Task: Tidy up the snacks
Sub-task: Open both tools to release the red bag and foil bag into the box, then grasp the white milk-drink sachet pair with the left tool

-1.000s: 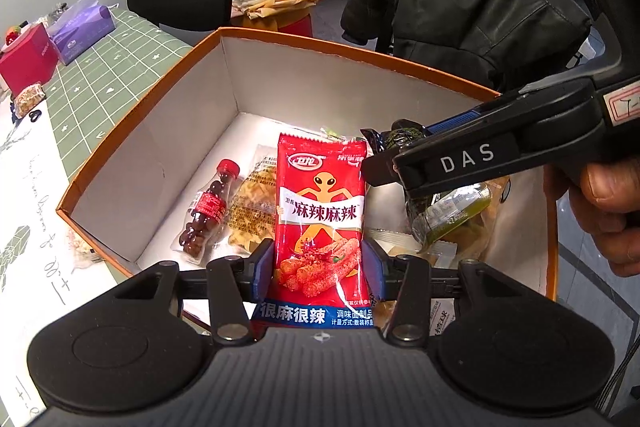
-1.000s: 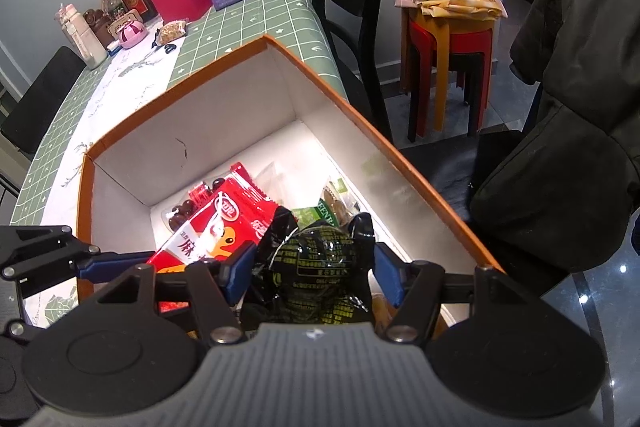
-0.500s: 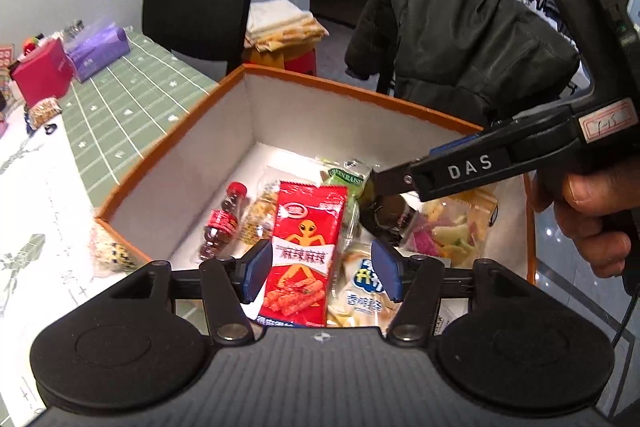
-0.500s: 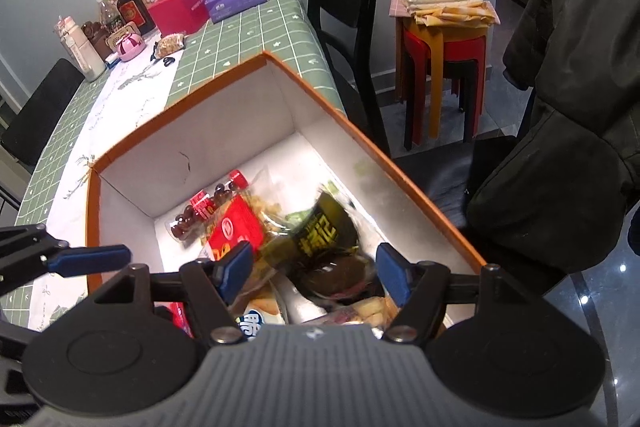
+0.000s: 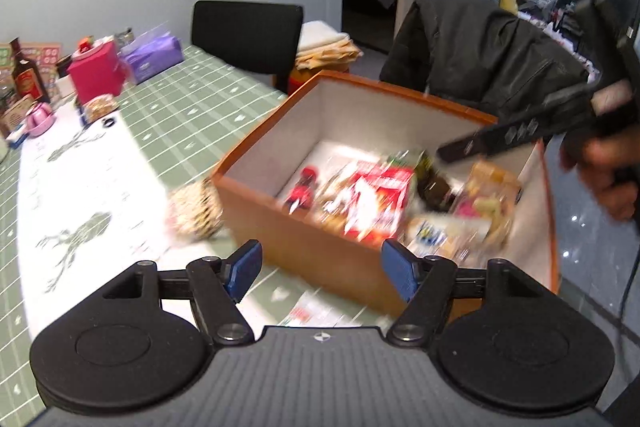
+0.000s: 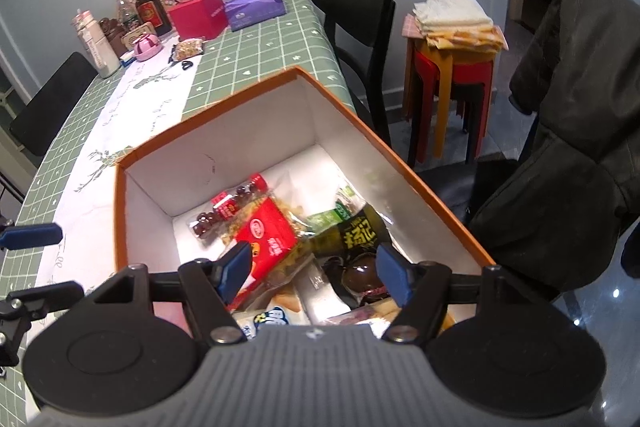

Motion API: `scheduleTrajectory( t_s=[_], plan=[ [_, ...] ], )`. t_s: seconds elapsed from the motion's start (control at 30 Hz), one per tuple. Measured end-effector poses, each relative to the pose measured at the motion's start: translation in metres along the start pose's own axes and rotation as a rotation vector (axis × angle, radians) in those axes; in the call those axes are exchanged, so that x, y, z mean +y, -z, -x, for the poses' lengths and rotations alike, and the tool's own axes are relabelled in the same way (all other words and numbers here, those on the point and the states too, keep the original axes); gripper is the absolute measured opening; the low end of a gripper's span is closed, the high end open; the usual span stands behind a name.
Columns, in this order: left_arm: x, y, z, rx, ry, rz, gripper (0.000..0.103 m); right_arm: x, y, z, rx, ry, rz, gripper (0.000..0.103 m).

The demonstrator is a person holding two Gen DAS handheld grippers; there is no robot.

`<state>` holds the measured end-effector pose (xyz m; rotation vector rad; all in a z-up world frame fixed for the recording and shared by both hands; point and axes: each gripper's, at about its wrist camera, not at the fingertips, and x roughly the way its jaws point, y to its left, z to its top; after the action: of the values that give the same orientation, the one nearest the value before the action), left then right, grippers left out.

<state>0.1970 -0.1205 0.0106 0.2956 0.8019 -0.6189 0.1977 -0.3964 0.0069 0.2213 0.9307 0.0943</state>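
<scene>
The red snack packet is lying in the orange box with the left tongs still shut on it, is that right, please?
Not quite: the red snack packet lies in the orange box, but the left tongs are open and empty, as the left wrist view shows.

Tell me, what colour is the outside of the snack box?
Orange box; the left wrist view shows its outer wall best.

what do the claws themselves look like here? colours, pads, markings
Both claws match: a grey ribbed body, two black round discs, black linkage arms with silver pivot screws, and blue rectangular pads on the fingers. Left claw, right claw. Seen from the left wrist view, the right claw's black side bears white lettering, blurred here, plus a pale label sticker; a bare hand grips it.
</scene>
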Motion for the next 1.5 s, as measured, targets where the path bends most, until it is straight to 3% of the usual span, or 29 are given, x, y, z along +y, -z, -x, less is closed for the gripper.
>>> scheduleTrajectory(
  t_s=[0.2,0.33,0.37,0.57,0.73,1.07,1.23,1.3,1.37,1.5],
  plan=[
    [0.03,0.031,0.001,0.043,-0.029,0.035,0.082,0.032,0.0,0.016,-0.06,-0.03,0.074,0.069],
    [0.038,0.051,-0.001,0.028,0.001,0.029,0.085,0.06,0.007,0.022,-0.091,-0.084,0.138,0.073],
    [0.039,0.06,-0.002,0.005,0.029,0.02,0.09,0.066,0.009,0.023,-0.09,-0.095,0.155,0.073],
    [0.026,0.088,-0.021,0.045,0.069,-0.098,0.091,0.097,0.022,0.027,-0.085,-0.14,0.246,0.073],
    [0.017,0.095,-0.029,0.063,0.102,-0.195,0.091,0.106,0.028,0.027,-0.072,-0.155,0.267,0.073],
    [0.019,0.093,-0.068,0.138,0.07,-0.234,0.091,0.112,0.035,0.024,-0.047,-0.175,0.291,0.073],
    [0.031,0.095,-0.075,0.154,0.105,-0.155,0.092,0.111,0.036,0.023,-0.041,-0.183,0.294,0.073],
    [0.034,0.099,-0.072,0.148,0.121,-0.124,0.085,0.112,0.035,0.021,-0.038,-0.184,0.294,0.074],
    [0.036,0.103,-0.066,0.145,0.127,-0.121,0.07,0.115,0.033,0.019,-0.04,-0.182,0.303,0.073],
    [0.043,0.11,-0.053,0.189,0.094,-0.086,0.065,0.128,0.022,0.012,-0.044,-0.176,0.327,0.074]
  ],
)
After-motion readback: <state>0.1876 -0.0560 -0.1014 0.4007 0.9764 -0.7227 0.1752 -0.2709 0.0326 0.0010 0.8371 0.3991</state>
